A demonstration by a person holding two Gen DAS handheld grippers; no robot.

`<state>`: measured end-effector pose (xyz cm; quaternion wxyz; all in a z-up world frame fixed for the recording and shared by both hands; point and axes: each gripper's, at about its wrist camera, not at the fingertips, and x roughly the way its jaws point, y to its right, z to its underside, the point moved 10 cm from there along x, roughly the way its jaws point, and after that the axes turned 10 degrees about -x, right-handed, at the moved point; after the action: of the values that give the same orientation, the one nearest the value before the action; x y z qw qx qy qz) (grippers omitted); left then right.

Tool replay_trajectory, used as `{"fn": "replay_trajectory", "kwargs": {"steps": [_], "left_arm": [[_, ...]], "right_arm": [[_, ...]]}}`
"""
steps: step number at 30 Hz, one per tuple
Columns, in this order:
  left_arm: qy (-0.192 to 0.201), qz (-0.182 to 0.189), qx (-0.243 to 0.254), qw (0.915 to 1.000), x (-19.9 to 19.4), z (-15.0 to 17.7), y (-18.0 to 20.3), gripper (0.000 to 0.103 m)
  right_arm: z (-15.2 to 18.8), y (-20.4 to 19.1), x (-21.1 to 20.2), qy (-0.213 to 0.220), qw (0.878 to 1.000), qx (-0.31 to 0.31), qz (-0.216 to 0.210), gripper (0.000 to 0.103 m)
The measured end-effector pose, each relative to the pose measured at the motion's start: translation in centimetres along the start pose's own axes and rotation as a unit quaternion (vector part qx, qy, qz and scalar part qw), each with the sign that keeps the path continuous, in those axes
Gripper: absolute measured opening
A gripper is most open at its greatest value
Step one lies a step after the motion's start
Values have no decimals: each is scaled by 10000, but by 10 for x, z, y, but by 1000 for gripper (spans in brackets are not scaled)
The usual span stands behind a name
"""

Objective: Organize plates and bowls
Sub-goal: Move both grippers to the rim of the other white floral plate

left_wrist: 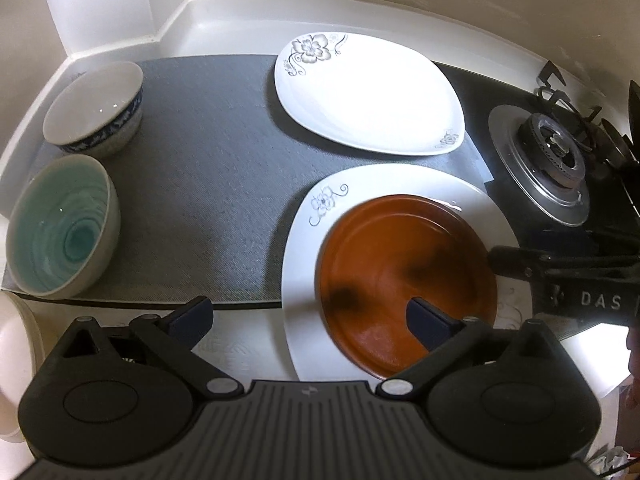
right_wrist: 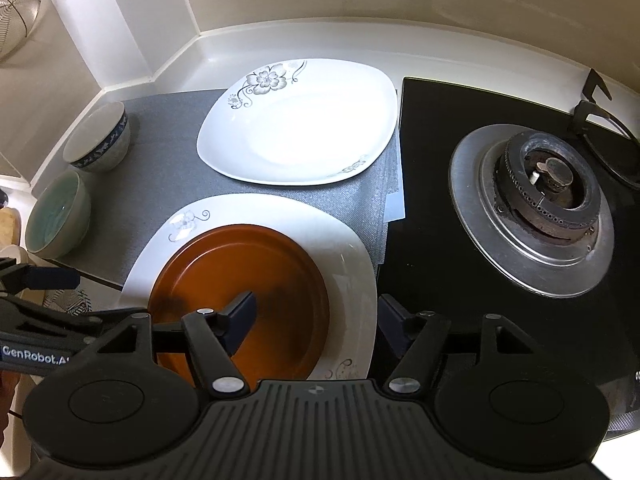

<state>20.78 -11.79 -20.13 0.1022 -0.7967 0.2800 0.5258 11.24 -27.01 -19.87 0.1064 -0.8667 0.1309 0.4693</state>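
Observation:
A brown plate (left_wrist: 404,276) (right_wrist: 248,292) lies on a white flowered plate (left_wrist: 304,248) (right_wrist: 344,248) at the counter's front. A second white flowered plate (left_wrist: 368,96) (right_wrist: 300,128) lies behind it on the grey mat. A blue-patterned bowl (left_wrist: 94,108) (right_wrist: 100,138) and a teal bowl (left_wrist: 60,228) (right_wrist: 56,216) stand at the left. My left gripper (left_wrist: 310,318) is open, its right finger over the brown plate. My right gripper (right_wrist: 316,316) is open, straddling the near plates' right rims, holding nothing.
A gas burner (left_wrist: 548,160) (right_wrist: 536,208) on a black hob (right_wrist: 432,256) sits right of the plates. The grey mat (left_wrist: 208,184) (right_wrist: 160,184) covers the counter, with a white wall behind. A white object (left_wrist: 16,344) is at the far left.

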Motion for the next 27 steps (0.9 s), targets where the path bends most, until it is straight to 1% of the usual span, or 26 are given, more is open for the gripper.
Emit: {"fn": "replay_trajectory", "kwargs": {"steps": [6, 12, 19, 24, 27], "left_arm": [[72, -81, 62, 9999, -3, -4, 3, 103], [175, -174, -82, 9997, -4, -19, -2, 103], [393, -269, -659, 9967, -4, -60, -15, 103], [205, -111, -1167, 9929, 13, -83, -21, 103], [140, -175, -1351, 9906, 27, -94, -28, 103]], "right_arm": [[0, 2, -3, 8, 10000, 33, -11, 71], [-11, 9, -8, 132, 9999, 14, 3, 73], [-57, 39, -10, 557, 9982, 35, 212, 74], [-91, 55, 1, 788, 9966, 104, 192, 75], [-108, 64, 17, 814, 9964, 214, 118, 75]]}}
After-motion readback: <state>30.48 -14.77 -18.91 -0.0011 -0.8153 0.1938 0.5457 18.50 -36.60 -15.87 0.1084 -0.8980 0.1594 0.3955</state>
